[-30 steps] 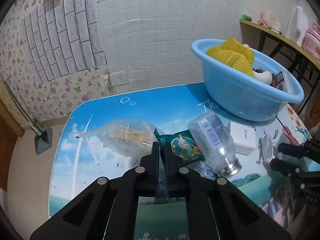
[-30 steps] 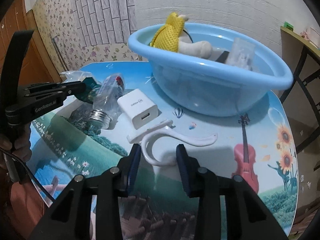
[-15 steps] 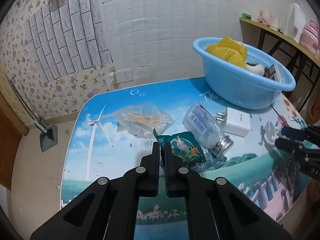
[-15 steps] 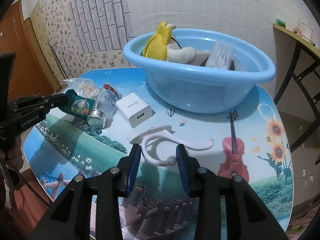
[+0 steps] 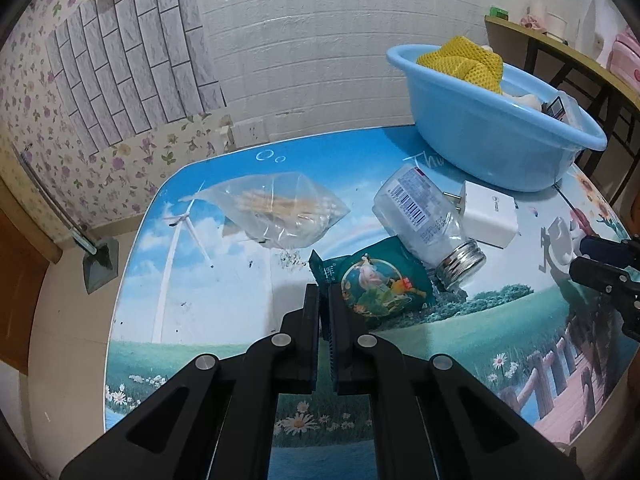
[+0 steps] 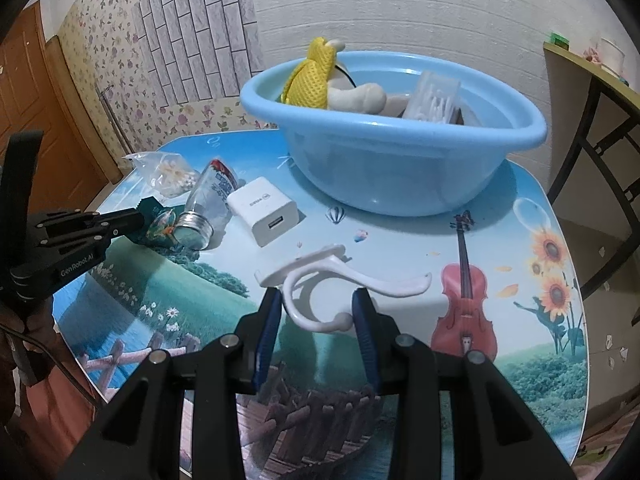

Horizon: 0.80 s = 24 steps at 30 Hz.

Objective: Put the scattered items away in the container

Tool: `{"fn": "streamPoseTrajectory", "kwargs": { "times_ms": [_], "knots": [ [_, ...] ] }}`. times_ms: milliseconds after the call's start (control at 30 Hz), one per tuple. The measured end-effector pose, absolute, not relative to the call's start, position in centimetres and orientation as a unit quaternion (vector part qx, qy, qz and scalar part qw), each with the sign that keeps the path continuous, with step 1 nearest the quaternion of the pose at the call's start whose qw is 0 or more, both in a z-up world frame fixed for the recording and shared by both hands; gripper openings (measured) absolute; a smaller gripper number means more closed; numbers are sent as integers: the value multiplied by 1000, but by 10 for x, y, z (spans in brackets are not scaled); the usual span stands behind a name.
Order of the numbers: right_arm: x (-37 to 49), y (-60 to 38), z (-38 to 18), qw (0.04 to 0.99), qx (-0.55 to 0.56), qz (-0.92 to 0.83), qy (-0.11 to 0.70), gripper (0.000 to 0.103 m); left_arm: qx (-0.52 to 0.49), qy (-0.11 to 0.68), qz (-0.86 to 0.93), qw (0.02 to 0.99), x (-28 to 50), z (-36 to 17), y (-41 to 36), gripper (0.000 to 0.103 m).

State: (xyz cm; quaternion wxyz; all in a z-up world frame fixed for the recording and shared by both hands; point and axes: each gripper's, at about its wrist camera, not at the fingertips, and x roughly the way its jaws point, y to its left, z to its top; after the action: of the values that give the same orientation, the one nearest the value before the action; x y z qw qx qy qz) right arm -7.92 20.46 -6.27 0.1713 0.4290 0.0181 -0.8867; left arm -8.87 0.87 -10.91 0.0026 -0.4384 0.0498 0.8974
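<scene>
Both grippers clamped, loads not yet in the basin.

Left gripper, jaws together, pinches the green packet by one corner near the table's left edge; a thin pinch may slip. Right gripper clamps the white hanger's hook near the front edge; its arms may snag the blue basin rim at the back edge.
</scene>
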Motion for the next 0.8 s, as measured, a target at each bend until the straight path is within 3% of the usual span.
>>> {"fn": "streamPoseTrajectory", "kwargs": {
  "times_ms": [800],
  "knots": [
    [-73,193,-61,181,410,-892,57,36,-443,43,895,-25,-94,-120,8,3]
  ]
}}
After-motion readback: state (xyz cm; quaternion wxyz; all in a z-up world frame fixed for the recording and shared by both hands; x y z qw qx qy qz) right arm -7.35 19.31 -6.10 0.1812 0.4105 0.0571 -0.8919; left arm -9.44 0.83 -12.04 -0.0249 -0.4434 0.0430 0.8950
